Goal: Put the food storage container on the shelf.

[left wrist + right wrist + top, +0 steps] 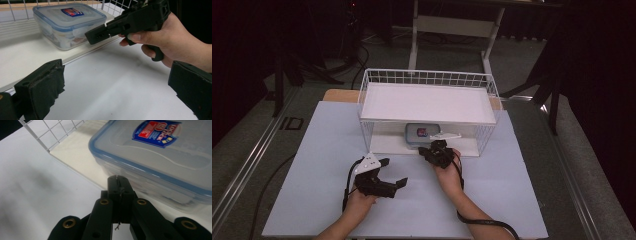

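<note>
A white wire rack with two shelves stood on the white table. On its lower shelf lay a clear plastic box with a blue-edged lid and a red and blue label. The box stood near the front edge of this shelf, toward the middle.

The right gripper was held by the right hand just in front of the rack, and it pointed at the box. Its jaws were pressed together, with nothing between them. In the right gripper view the tip was just beside the near side of the box; if it touched the box, I could not tell.

The left gripper was over the table, to the left of the right one and apart from the rack. Its jaws stood wide apart and held nothing. The left hand held it from behind.
</note>
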